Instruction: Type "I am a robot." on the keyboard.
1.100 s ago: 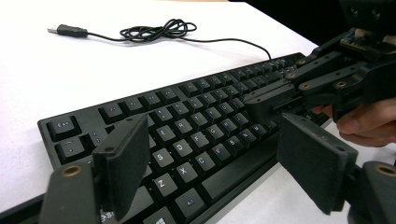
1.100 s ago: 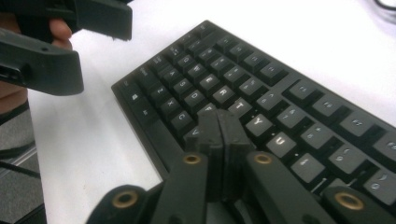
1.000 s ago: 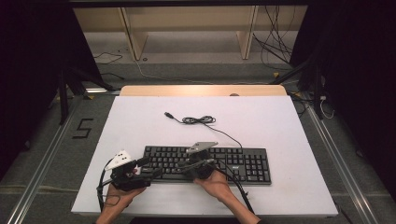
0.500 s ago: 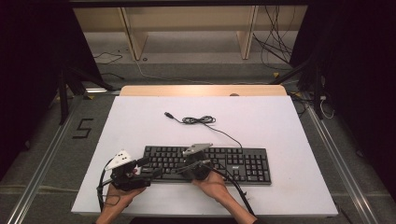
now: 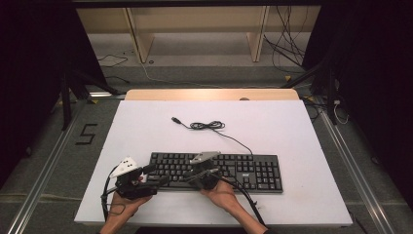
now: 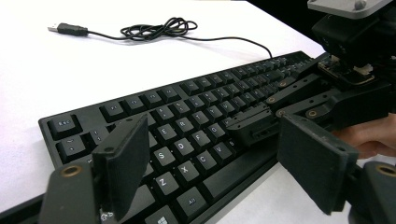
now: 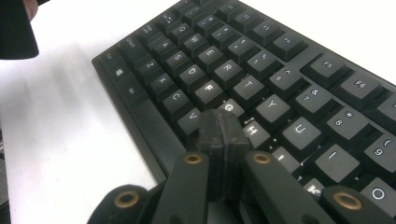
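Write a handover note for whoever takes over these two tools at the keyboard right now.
Right tool: shut, nothing between its jaws, tip down on the keyboard in the middle letter rows, around G and B; whether a key is pressed I cannot tell.
Left tool: open, nothing held, poised above the keyboard's left end, near Z and X.
The keyboard lies flat at the near edge of the white table; its cable lies coiled behind it, USB plug unplugged.
Done: right tool is placed on the keys.
Left: probably the key pressing itself; which keys are wanted is unclear.
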### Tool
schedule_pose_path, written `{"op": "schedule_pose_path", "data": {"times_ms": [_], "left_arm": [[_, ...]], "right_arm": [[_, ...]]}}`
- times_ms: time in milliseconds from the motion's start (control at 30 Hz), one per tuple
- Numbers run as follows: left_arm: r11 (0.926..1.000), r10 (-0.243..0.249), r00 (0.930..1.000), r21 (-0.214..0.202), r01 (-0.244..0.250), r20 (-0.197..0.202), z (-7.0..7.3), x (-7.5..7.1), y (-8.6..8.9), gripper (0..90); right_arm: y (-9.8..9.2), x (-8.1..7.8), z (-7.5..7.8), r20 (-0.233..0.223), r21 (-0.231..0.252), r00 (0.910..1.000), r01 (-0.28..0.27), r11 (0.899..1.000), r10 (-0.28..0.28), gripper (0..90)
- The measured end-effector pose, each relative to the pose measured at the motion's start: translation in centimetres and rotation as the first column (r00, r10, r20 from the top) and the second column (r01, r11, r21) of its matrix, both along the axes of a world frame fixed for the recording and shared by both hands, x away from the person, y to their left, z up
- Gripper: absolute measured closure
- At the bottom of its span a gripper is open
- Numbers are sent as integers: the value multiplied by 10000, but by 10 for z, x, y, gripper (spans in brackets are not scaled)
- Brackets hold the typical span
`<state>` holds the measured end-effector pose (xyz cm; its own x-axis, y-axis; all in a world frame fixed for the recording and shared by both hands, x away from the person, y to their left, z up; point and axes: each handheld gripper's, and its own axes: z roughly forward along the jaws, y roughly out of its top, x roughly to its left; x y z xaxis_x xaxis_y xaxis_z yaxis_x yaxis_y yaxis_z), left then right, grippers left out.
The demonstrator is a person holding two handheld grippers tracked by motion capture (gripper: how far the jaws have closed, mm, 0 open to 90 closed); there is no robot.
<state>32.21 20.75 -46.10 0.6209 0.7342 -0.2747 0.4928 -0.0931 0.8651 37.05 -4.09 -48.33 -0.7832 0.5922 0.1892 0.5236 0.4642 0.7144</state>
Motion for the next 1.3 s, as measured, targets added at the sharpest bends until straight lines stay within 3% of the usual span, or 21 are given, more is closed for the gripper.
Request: {"op": "schedule_pose_path", "data": {"times_ms": [500, 633, 1033, 1167, 1300], "left_arm": [[10000, -24, 10000, 48, 24, -3, -1, 0, 0, 249], [10000, -8, 10000, 38, 8, -1, -1, 0, 0, 249], [10000, -13, 10000, 60, 13, 20, 0, 0, 0, 249], [10000, -7, 10000, 75, 7, 33, 0, 0, 0, 249], [10000, 5, 10000, 91, -5, 42, 0, 0, 0, 249]], "right_arm": [[-14, 3, 13, -10, 611, 9993, 367, 9975, -367, 844], [-18, 5, 16, 11, 758, 9991, 421, 9962, -423, 790], [-34, 10, 23, -126, 919, 9975, 702, 9933, -693, 499], [-40, 12, 26, -188, 983, 9965, 834, 9917, -819, 449], [-46, 13, 27, -188, 968, 9951, 983, 9904, -970, 458]]}}
